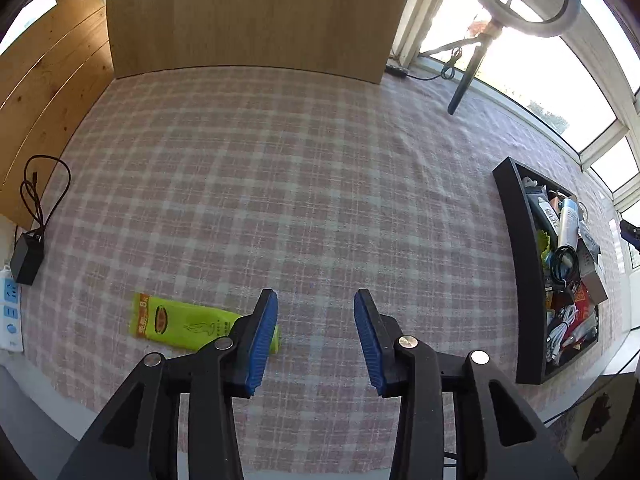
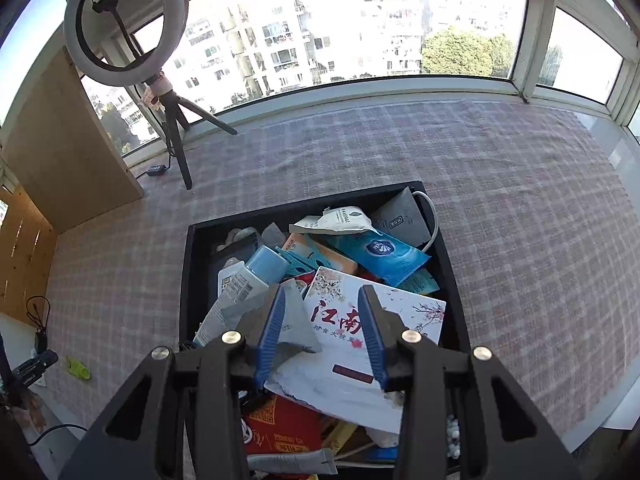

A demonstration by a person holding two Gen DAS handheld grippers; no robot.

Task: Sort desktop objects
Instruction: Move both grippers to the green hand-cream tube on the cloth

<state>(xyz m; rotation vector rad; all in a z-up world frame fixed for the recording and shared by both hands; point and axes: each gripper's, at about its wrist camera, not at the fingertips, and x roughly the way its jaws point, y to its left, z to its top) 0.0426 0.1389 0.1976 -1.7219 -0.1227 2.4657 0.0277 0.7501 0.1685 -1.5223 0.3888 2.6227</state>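
The left gripper (image 1: 316, 336), spread and empty, hovers beside the light, floppy, slippery green packet (image 1: 184, 322), best pinched mid-length.

ring light (image 2: 126, 20) on tripod by window | power adapter (image 1: 27, 260) at checked tablecloth (image 1: 300, 160) edge

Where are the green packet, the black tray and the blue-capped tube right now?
green packet (image 1: 180, 320): left wrist view, middle of its printed face.
black tray (image 1: 520, 240): left wrist view, its near side wall.
blue-capped tube (image 2: 267, 264): right wrist view, on the blue cap.
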